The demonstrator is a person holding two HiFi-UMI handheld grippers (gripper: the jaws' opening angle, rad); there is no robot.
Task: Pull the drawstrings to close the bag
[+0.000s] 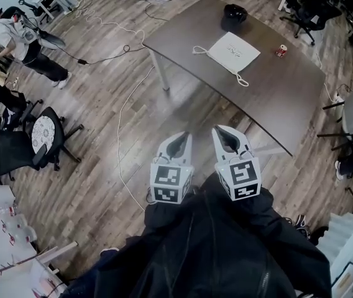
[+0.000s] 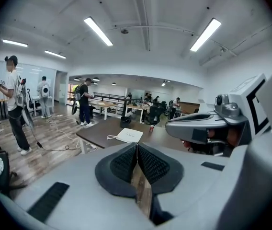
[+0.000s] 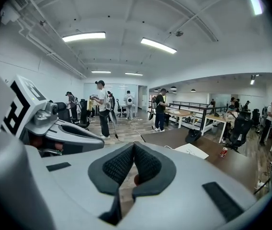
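A white drawstring bag (image 1: 233,53) lies flat on the dark brown table (image 1: 288,98), one cord trailing off its left end (image 1: 199,50) and one off its near corner (image 1: 242,79). The bag shows small and far off in the left gripper view (image 2: 130,135) and in the right gripper view (image 3: 191,151). Both grippers hang side by side close to my body, well short of the table. My left gripper (image 1: 179,143) is shut with nothing in it. My right gripper (image 1: 225,136) is shut and empty too.
A black round object (image 1: 234,13) sits at the table's far end and a red can (image 1: 281,51) to the bag's right. Cables (image 1: 120,123) snake over the wooden floor. Black office chairs (image 1: 15,148) stand at left. People stand in the background (image 1: 21,48).
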